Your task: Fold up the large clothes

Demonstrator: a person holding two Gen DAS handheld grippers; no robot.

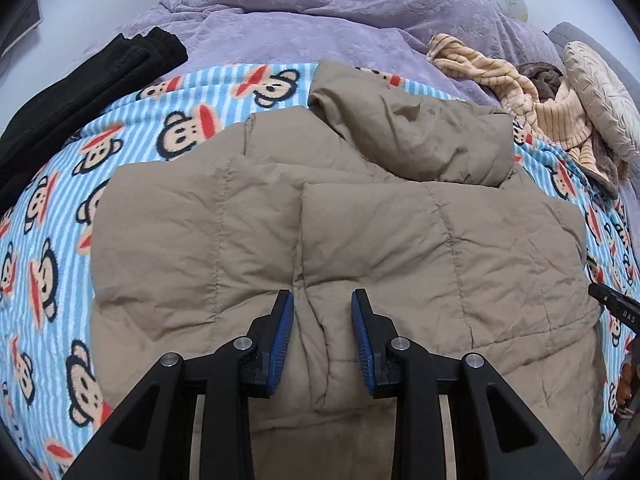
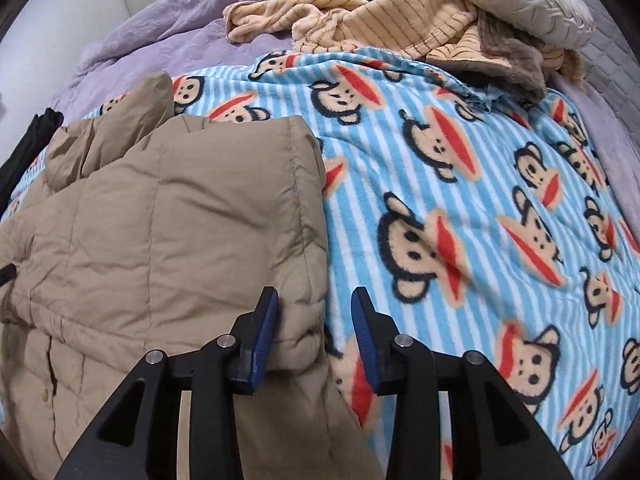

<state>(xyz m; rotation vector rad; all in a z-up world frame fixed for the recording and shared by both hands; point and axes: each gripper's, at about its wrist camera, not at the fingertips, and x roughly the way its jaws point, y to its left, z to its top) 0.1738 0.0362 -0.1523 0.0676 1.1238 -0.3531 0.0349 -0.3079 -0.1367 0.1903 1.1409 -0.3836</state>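
both grippers, left [image 1: 322, 336] and right [image 2: 315, 334], fingers apart over tan puffer jacket [image 1: 320, 220]; slick padding may spring unfolded.

Tan jacket [image 1: 360, 240]: matt, quilted woven cloth, puffy and finely creased. Beneath it, a blanket [image 2: 460, 184] of soft, fuzzy fleece printed with stripes and monkey faces. Lilac quilt [image 1: 320, 20]: velvety cloth with an embossed pattern. Black garment [image 1: 80, 92]: matt, napped cloth. Striped yellow cloth [image 2: 380, 16]: plush and ribbed. Left gripper [image 1: 322, 308] and right gripper [image 2: 315, 304]: matt black plastic, ridged blue pads [image 1: 280, 344], shiny metal pins [image 1: 242, 343].
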